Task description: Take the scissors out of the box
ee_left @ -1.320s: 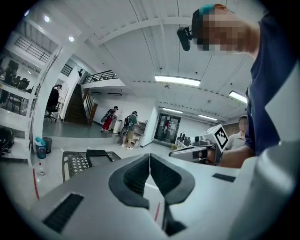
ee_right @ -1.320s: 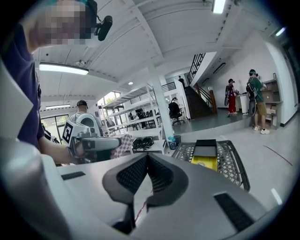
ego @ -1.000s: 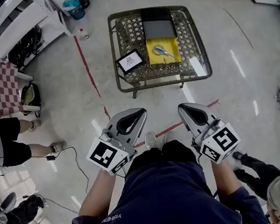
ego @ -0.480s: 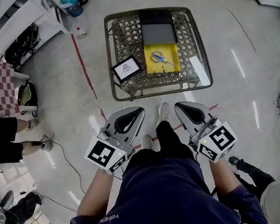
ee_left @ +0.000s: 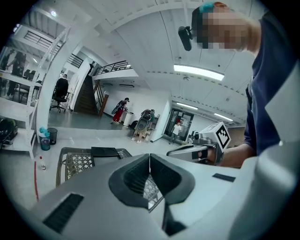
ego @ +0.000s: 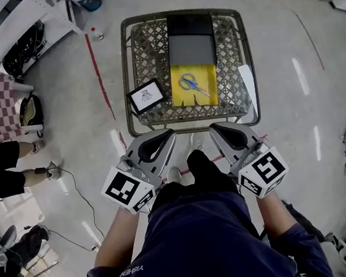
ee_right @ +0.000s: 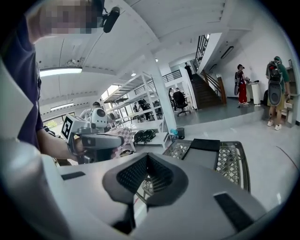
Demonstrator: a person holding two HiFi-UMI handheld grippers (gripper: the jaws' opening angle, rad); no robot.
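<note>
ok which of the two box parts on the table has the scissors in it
The yellow one, nearer the person: blue-handled scissors lie in it. The dark grey one looks empty.

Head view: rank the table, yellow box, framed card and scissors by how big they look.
Largest to smallest:
1. table
2. yellow box
3. framed card, somewhat smaller than the box
4. scissors, lying inside the box
</note>
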